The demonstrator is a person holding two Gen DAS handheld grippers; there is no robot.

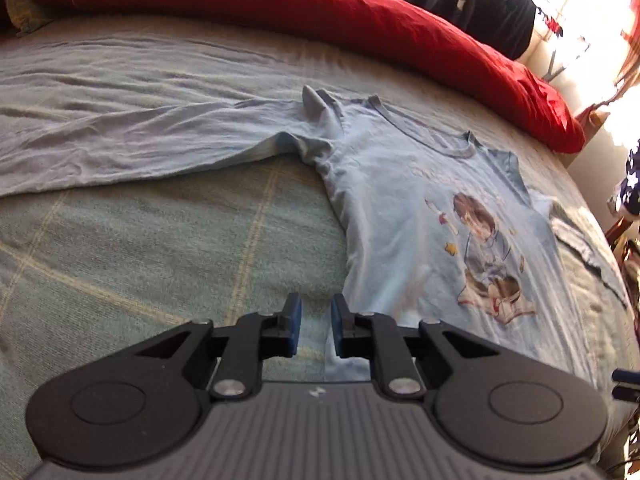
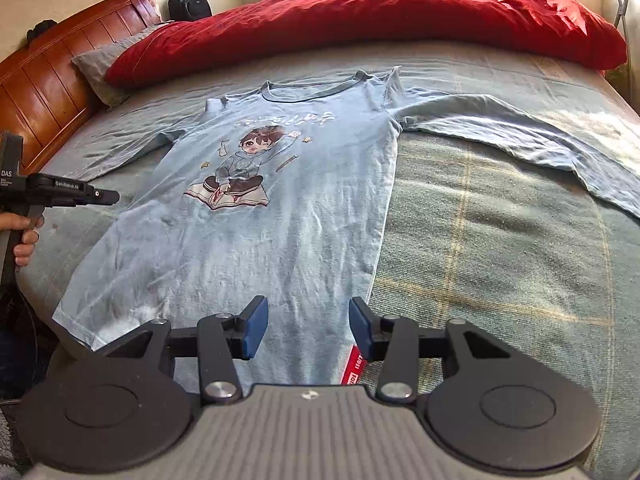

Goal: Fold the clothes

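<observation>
A light blue long-sleeved shirt (image 2: 280, 240) with a cartoon print lies flat and face up on the bed, neck toward the far side. In the right wrist view one long sleeve (image 2: 520, 136) stretches out to the right. My right gripper (image 2: 308, 312) is open just above the hem, near a red label (image 2: 354, 368). My left gripper (image 2: 108, 197) shows side-on at the left, held by a hand (image 2: 24, 236). In the left wrist view the shirt (image 1: 400, 208) lies to the right and a sleeve (image 1: 120, 144) runs left. There the left gripper (image 1: 316, 308) hangs over the shirt's lower edge, a narrow gap between its pads and nothing pinched.
A red duvet (image 2: 360, 20) is heaped along the far side of the bed, with a grey pillow (image 2: 100, 68) and wooden headboard (image 2: 52, 80) at the left. The green plaid bedcover (image 2: 500, 260) lies under the shirt. Dark clothes (image 1: 500, 12) hang beyond the bed.
</observation>
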